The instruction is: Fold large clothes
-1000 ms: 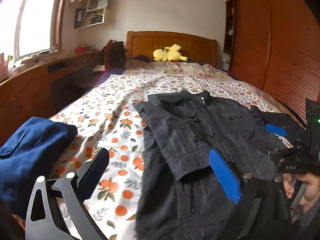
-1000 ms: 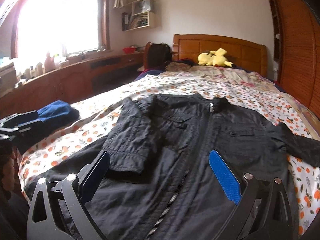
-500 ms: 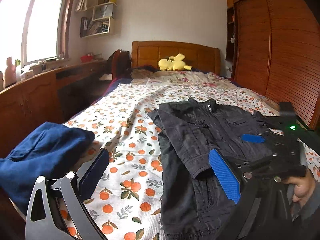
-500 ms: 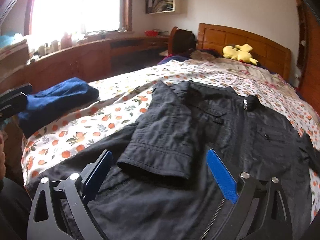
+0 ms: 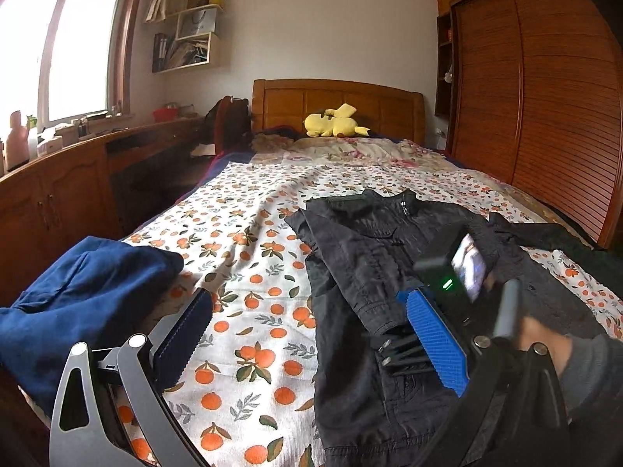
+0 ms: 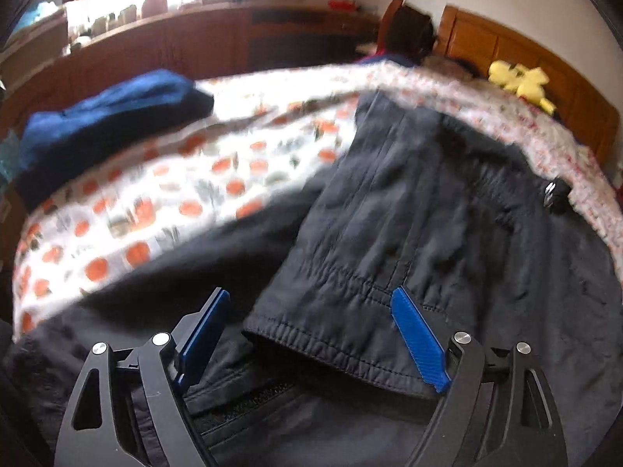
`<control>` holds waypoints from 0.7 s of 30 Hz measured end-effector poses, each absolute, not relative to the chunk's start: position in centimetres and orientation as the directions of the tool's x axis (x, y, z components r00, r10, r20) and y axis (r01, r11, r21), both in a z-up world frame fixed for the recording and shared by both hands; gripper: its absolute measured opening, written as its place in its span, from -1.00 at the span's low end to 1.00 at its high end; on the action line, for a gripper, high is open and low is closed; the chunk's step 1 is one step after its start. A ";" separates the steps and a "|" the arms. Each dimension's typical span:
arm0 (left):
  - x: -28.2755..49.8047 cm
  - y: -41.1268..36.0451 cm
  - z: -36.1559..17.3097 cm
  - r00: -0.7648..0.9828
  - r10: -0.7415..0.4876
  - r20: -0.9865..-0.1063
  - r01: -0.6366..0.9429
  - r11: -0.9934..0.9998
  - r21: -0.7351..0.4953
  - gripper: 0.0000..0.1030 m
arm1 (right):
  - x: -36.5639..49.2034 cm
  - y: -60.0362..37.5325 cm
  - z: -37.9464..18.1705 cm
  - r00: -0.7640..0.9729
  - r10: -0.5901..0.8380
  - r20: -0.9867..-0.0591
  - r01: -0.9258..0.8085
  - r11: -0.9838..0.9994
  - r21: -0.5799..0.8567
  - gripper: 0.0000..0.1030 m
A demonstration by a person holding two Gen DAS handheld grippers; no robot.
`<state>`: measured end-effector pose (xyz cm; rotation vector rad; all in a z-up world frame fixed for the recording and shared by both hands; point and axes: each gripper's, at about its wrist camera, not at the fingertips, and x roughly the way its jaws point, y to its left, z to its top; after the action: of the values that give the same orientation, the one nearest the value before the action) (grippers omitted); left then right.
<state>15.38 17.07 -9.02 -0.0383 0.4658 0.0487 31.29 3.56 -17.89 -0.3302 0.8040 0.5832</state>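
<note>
Right wrist view motion-blurred; jacket (image 6: 428, 214) hem cut off below.

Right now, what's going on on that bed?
A person with a gripper in each hand is folding a black jacket spread on the orange-print bedsheet. One sleeve is folded over the front. The right gripper is over that sleeve's cuff, jaws closing around it, pads not yet pressing. The left gripper hangs open near a blue garment.

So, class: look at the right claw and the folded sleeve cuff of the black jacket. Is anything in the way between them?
Nothing visible. The right claw is closing with the sleeve cuff of the black jacket directly between its fingers; only open air and the jacket's own fabric lie there.
</note>
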 end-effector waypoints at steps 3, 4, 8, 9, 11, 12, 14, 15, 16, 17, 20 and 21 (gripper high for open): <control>15.5 17.2 -9.1 0.891 0.038 -0.453 -0.057 0.998 -0.027 0.95 | 31.4 3.6 -19.0 0.543 0.352 -0.762 -0.601 0.797 -0.060 0.59; 15.4 17.2 -9.1 0.891 0.038 -0.453 -0.057 0.998 -0.028 0.95 | 31.3 3.5 -19.0 0.543 0.355 -0.761 -0.601 0.797 -0.057 0.59; 15.5 17.2 -9.2 0.890 0.033 -0.456 -0.058 0.997 -0.042 0.95 | 31.2 3.5 -19.0 0.549 0.352 -0.758 -0.596 0.800 -0.060 0.51; 15.6 17.2 -9.2 0.890 0.031 -0.456 -0.058 0.997 -0.044 0.95 | 31.1 3.4 -18.9 0.553 0.350 -0.756 -0.593 0.803 -0.062 0.44; 15.7 17.2 -9.2 0.888 0.024 -0.459 -0.057 0.997 -0.057 0.95 | 31.2 3.3 -18.8 0.561 0.334 -0.757 -0.577 0.814 -0.068 0.32; 15.7 17.0 -9.1 0.888 0.019 -0.459 -0.055 0.996 -0.065 0.95 | 31.3 3.2 -18.8 0.562 0.330 -0.758 -0.573 0.817 -0.069 0.28; 15.8 16.8 -9.0 0.891 0.011 -0.454 -0.050 0.996 -0.073 0.95 | 31.5 3.2 -18.6 0.563 0.326 -0.759 -0.570 0.818 -0.071 0.09; 15.9 16.6 -9.0 0.892 0.012 -0.453 -0.050 0.996 -0.073 0.95 | 31.5 3.1 -18.5 0.566 0.327 -0.757 -0.569 0.819 -0.071 -0.12; 15.9 16.4 -9.0 0.892 0.011 -0.451 -0.049 0.996 -0.073 0.95 | 31.5 3.0 -18.2 0.568 0.329 -0.754 -0.568 0.820 -0.070 -0.47; 15.9 16.2 -8.9 0.894 0.009 -0.448 -0.047 0.996 -0.073 0.95 | 31.4 2.9 -18.0 0.573 0.330 -0.751 -0.564 0.823 -0.069 -0.62; 15.9 15.4 -8.7 0.897 0.002 -0.443 -0.033 0.998 -0.062 0.95 | 31.2 1.9 -16.8 0.572 0.365 -0.735 -0.566 0.824 -0.032 -0.87; 15.9 15.2 -8.7 0.897 0.001 -0.441 -0.030 0.998 -0.059 0.95 | 31.1 1.5 -16.5 0.574 0.372 -0.729 -0.565 0.825 -0.024 -0.88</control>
<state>15.94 15.16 -8.68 -0.0645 0.4567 0.0160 31.12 1.50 -16.47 -0.2676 0.7848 0.5565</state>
